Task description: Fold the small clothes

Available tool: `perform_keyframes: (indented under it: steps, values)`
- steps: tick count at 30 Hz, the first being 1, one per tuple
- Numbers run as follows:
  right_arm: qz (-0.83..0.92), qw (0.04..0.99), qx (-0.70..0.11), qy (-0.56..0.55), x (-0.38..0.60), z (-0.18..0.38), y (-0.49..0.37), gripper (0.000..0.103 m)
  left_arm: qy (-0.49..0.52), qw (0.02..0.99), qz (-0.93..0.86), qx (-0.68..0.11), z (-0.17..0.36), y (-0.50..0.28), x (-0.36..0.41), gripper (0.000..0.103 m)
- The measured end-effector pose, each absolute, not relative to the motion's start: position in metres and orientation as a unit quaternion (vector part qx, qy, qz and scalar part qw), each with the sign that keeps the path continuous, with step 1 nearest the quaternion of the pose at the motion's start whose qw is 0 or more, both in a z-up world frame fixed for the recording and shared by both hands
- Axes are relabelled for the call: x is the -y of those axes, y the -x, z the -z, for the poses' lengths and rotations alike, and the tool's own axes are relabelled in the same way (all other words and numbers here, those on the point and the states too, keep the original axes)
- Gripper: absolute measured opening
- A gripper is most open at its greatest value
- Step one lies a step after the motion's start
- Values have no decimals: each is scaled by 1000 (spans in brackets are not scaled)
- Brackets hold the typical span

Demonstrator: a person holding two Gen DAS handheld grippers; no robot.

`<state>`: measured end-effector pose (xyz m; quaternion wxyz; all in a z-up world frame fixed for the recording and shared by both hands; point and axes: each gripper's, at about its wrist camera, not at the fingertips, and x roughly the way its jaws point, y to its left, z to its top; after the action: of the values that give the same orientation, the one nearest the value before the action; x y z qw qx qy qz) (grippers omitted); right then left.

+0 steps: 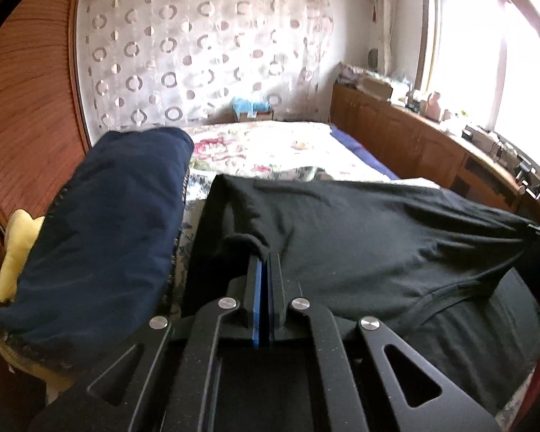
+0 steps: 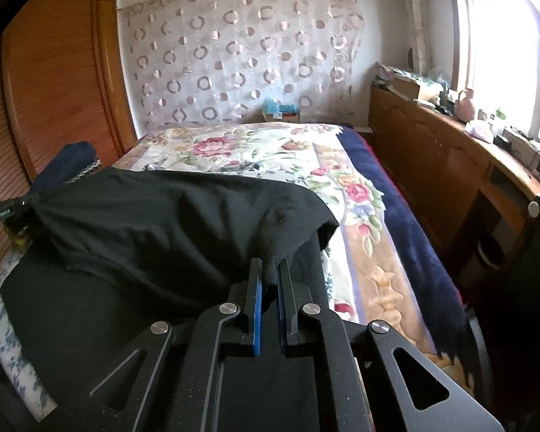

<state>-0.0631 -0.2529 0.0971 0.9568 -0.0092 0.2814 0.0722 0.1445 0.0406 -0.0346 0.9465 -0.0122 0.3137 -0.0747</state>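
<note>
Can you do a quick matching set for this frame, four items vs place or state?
Items:
1. left gripper
2. black garment
3. navy bundle
4. blue object

Place or state:
A. by the curtain beyond the bed
B. left of the black cloth, beside a yellow item
C. shut on a cloth corner
D. stretched between both grippers

Pairs: 1-C, 2-D, 3-B, 4-A

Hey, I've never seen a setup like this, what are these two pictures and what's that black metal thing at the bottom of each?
That black metal thing is a handheld two-finger gripper; a person holds one in each hand, with a camera looking along its fingers. One picture is from the left gripper, the other from the right gripper. Both are shut on a black garment, stretched between them above a bed with a floral cover. A navy garment lies to the left.
</note>
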Motion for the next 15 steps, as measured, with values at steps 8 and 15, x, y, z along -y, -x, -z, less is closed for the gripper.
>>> perform_keyframes:
  steps: [8, 15]
  values:
    - [-91, 950, -296, 36, 256, -102, 103, 6, 28, 952, 87, -292, 25, -100, -59, 3]
    - [-93, 933, -344, 55, 254, -92, 129, 6, 37, 950, 91, -297, 33, -63, -74, 3]
